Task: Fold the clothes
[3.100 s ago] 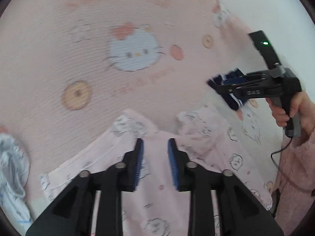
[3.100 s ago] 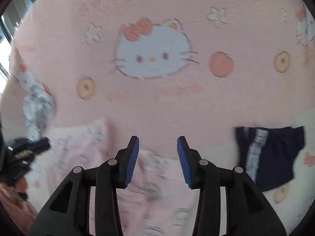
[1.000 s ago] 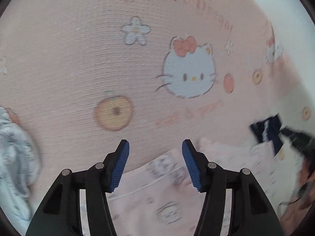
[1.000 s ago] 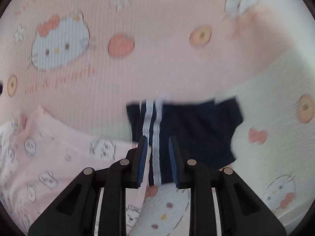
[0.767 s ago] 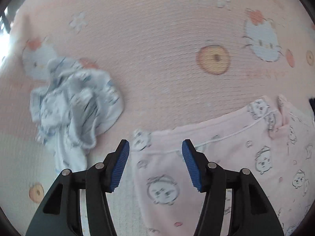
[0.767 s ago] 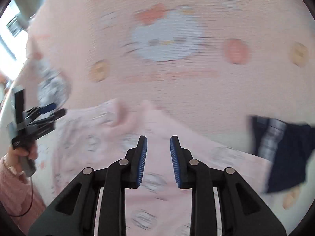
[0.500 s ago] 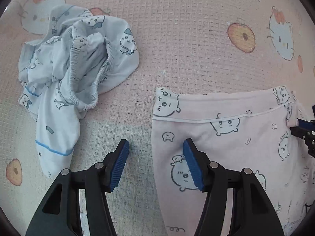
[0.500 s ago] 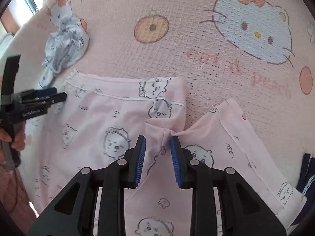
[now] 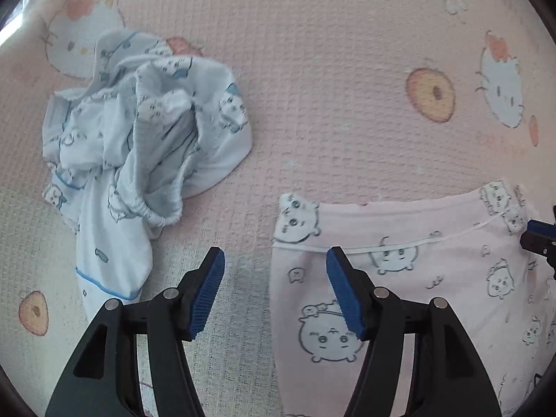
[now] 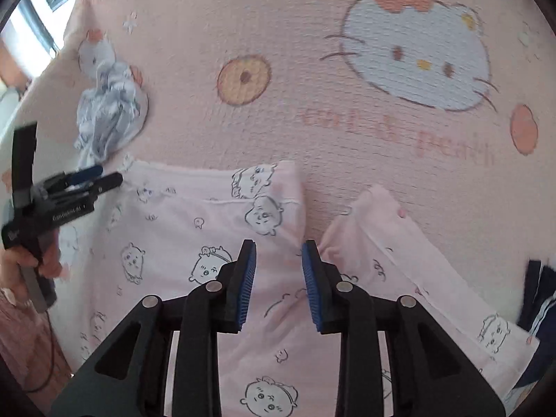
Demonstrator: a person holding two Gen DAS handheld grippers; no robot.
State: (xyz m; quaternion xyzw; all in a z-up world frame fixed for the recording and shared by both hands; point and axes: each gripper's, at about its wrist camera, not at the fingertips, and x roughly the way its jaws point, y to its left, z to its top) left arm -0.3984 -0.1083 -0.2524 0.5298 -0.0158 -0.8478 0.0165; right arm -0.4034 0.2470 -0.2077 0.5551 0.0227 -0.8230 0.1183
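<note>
Pink trousers (image 10: 180, 243) printed with cartoon faces lie flat on the bed, their two legs spread toward the far side. My left gripper (image 9: 274, 257) points down at the left corner of one leg hem (image 9: 295, 215). Its jaws are opening wide; the cloth's edge lies under the gap, not pinched. My right gripper (image 10: 278, 248) hovers over the fork between the legs. Its jaws are opening from a narrow gap, with no cloth pressed between the pads. The left gripper (image 10: 87, 180) also shows in the right wrist view, held by a hand (image 10: 31, 260).
A pink cartoon-cat blanket (image 9: 330, 87) covers the bed. A crumpled white-and-blue garment (image 9: 139, 146) lies left of the trousers. A navy garment with white stripes (image 10: 542, 299) sits at the right edge. The right gripper's tip (image 9: 540, 236) pokes in at the left view's right edge.
Both grippers swung down onto the pink trousers, the left to the hem corner, the right from the navy garment to the fork. In the last half second only the jaws widened slightly.
</note>
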